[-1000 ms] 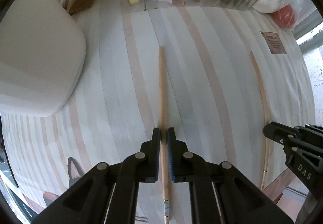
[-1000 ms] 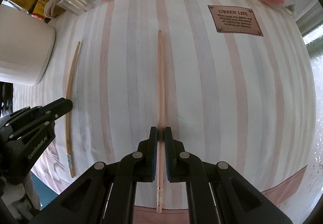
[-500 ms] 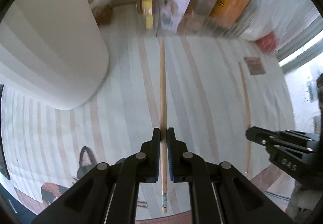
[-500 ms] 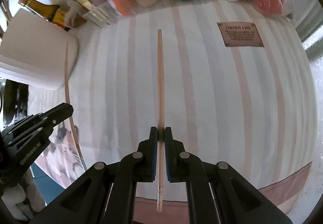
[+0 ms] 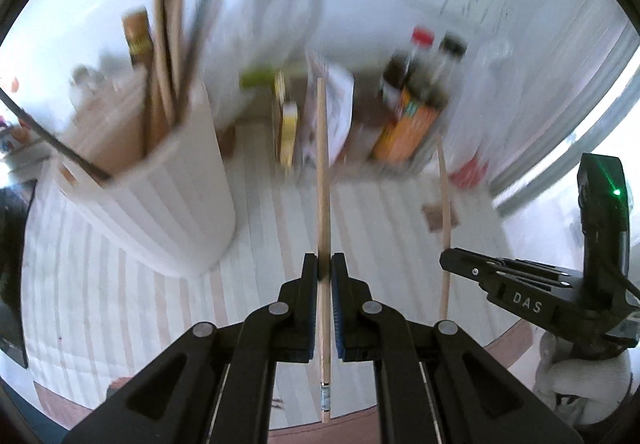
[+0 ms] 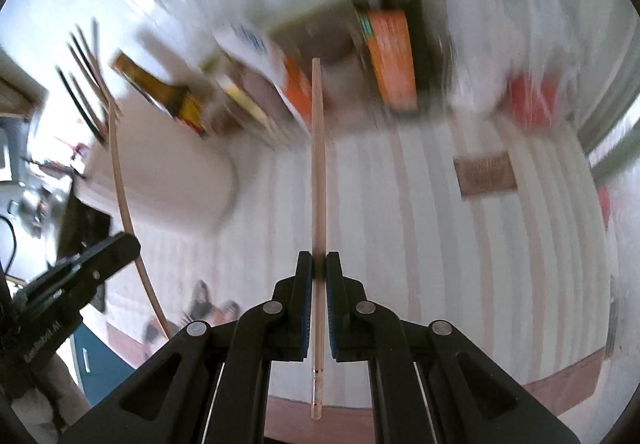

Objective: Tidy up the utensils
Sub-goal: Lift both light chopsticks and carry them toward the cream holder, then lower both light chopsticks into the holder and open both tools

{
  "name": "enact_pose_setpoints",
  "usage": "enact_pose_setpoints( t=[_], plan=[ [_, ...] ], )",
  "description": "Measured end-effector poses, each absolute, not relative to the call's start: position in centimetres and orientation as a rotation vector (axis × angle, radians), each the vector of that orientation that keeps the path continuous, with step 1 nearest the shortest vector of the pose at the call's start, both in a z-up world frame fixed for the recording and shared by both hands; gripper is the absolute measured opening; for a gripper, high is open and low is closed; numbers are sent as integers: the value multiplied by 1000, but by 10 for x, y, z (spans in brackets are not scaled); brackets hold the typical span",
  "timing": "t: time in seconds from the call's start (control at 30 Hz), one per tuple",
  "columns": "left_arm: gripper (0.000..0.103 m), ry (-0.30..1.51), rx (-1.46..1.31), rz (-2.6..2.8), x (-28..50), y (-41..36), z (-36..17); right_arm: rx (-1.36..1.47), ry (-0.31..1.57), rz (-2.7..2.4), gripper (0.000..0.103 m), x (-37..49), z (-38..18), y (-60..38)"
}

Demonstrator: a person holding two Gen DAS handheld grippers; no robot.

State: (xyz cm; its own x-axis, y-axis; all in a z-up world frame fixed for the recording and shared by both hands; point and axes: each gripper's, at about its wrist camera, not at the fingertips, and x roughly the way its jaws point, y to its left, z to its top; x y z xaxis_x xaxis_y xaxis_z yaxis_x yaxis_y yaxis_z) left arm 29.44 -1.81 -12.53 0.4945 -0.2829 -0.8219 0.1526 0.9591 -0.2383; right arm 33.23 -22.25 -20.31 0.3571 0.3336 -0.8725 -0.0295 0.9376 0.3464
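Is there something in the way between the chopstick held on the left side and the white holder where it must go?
Nothing visible blocks it. The left hand-held gripper holds its chopstick above the striped cloth; the white holder stands up-left, with open space between. Utensils already fill part of its mouth.

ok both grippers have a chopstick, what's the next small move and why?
Probably swing the left gripper toward the white holder and aim its chopstick at the open top. Both chopsticks are clamped clear of the cloth, the holder stands left of them with other sticks upright in it, and the left one is nearer.
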Motion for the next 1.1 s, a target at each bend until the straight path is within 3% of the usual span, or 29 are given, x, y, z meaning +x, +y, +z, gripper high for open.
enact_pose_setpoints(
  t=[0.23,0.5,0.77,1.1],
  plan=[
    [4,859,-192,-249,298,11,-56,302,988,316,7,357,-123,-195],
    [4,723,-204,-157,326,61,-4,304,843,403,7,393,-73,-141],
    [4,675,-230,-62,367,108,-4,329,717,423,7,427,-53,-96],
    [4,652,-234,-25,398,133,-32,378,590,419,7,435,-68,-67]
  ],
)
